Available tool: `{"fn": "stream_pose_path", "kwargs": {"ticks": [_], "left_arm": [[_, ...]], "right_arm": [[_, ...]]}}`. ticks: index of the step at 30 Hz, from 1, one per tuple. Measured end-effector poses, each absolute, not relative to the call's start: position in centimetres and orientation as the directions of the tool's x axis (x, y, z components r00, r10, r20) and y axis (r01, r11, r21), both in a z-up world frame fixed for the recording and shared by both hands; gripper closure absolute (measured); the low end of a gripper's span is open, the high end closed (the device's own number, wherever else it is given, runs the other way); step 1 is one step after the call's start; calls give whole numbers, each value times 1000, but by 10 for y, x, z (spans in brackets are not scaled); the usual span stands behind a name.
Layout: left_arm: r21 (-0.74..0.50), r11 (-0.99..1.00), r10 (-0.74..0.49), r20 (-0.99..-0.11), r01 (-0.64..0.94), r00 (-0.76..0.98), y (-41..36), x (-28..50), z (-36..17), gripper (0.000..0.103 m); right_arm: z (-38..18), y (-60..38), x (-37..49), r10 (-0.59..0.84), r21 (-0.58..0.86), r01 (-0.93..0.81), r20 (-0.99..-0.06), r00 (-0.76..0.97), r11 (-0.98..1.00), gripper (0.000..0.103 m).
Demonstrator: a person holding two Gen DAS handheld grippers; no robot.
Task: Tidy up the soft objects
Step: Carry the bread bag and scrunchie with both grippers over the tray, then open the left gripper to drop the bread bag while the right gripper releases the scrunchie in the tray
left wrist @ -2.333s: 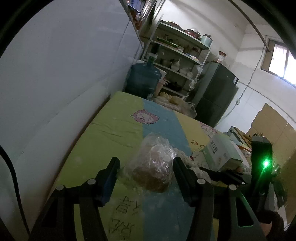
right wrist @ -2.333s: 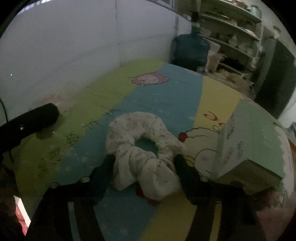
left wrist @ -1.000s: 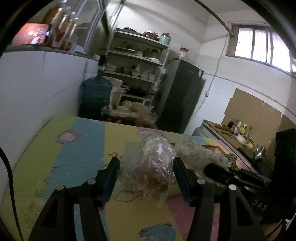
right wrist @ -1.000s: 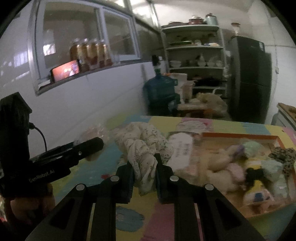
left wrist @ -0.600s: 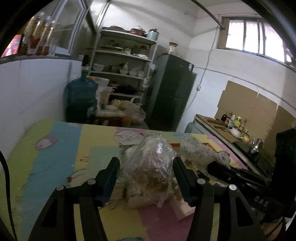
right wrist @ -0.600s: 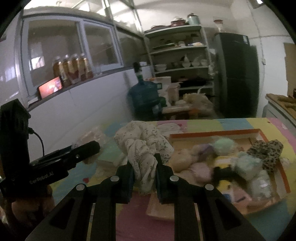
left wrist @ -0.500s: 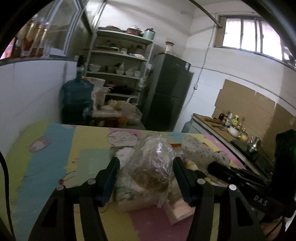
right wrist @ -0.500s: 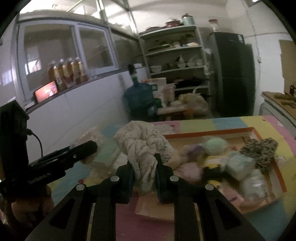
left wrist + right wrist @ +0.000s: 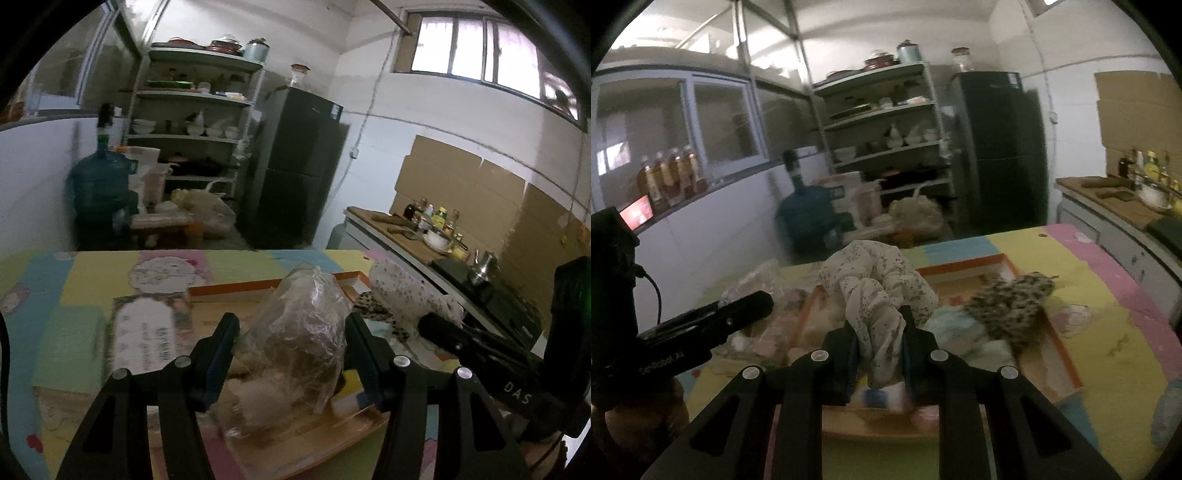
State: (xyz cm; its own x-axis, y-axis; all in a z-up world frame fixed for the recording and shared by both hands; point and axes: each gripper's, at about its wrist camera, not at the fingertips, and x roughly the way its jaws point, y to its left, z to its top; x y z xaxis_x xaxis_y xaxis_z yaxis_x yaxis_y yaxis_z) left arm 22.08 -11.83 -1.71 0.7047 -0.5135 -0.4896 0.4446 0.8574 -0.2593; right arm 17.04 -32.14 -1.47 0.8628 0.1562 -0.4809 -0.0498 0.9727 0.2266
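I have both loads up in the air above the shallow orange-rimmed cardboard tray (image 9: 1004, 263) that sits on the bench with the pastel patchwork cartoon mat (image 9: 1108, 295). My left gripper (image 9: 291, 343) is closed around a crinkled clear plastic bag with a brownish soft thing inside (image 9: 303, 332); the bag bulges between the fingers and its lower end hangs over the near part of the tray. My right gripper (image 9: 877, 345) is pinched narrow on a white floral fabric scrunchie (image 9: 875, 288), which stands up in a bunch above the fingertips with a tail drooping below them.

The tray already carries a leopard-print fabric piece (image 9: 1012, 299) toward its right side and a pale blue-green soft bundle (image 9: 955, 325) just beside it; other soft things lie in it, too blurred to name.

I judge this to be the carry-and-place step, with both pieces roughly over the tray but not yet set down. Next I would lower each gripper toward a bare patch of the tray, left load near the front-left, scrunchie toward the middle, then open the fingers. The bag is slippery and light, so I would release it low to keep it from sliding over the rim.
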Motion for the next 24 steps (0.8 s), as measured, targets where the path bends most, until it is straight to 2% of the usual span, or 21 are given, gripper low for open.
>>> {"fn": "stream_pose_path", "kwargs": {"ticks": [8,24], "left_arm": [[-249,844,-530,-527,475,664,-159,233,-30,43],[-233,852,-505,-599,469,621,-195,258,-55,43]], "right_arm": [[-30,-355,174,108,235,18,-511,852,972,83],[-58,-386,199,110,275,57,-555,825,960,82]]}}
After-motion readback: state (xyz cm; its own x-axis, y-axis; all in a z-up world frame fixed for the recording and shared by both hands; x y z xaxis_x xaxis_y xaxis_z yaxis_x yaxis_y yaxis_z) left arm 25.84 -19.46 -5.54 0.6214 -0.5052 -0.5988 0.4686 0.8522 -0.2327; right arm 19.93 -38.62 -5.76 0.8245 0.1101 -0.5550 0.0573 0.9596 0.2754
